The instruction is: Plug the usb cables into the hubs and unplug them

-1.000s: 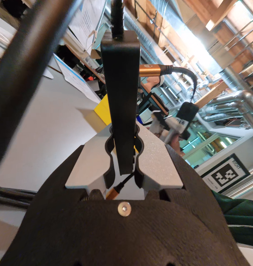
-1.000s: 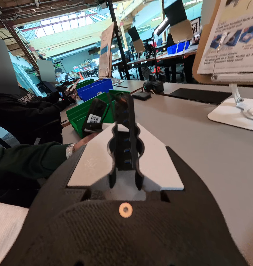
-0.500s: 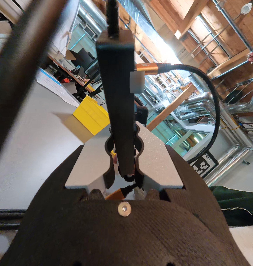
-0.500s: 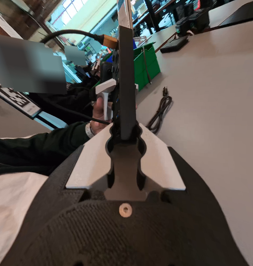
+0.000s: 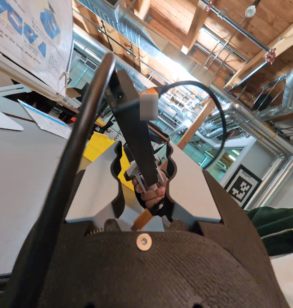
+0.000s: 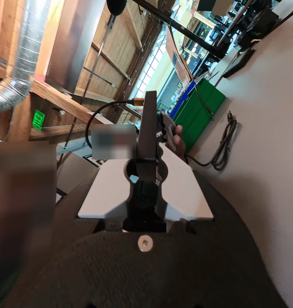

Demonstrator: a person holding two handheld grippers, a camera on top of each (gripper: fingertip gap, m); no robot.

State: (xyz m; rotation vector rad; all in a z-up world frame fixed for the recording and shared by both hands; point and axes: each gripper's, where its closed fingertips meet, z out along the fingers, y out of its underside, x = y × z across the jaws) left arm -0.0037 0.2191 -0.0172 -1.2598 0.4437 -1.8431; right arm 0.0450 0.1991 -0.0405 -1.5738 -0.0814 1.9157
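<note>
A pale grey table point(image 6: 267, 116) carried the things. On it lay a coiled dark cable point(image 6: 225, 143), and a green bin point(image 6: 199, 110) stood beside it. A yellow bin point(image 5: 99, 146) also stood there.

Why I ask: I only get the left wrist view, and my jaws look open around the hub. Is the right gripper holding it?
Observer: Yes. In the right wrist view, the right gripper has its jaws shut on the near end of the hub.
Operator: Is there a spare cable anywhere?
Observer: A coiled cable lies on the table, outside your frame.
Operator: What's next to it?
Observer: A green bin, just left of the coil in that view.
</note>
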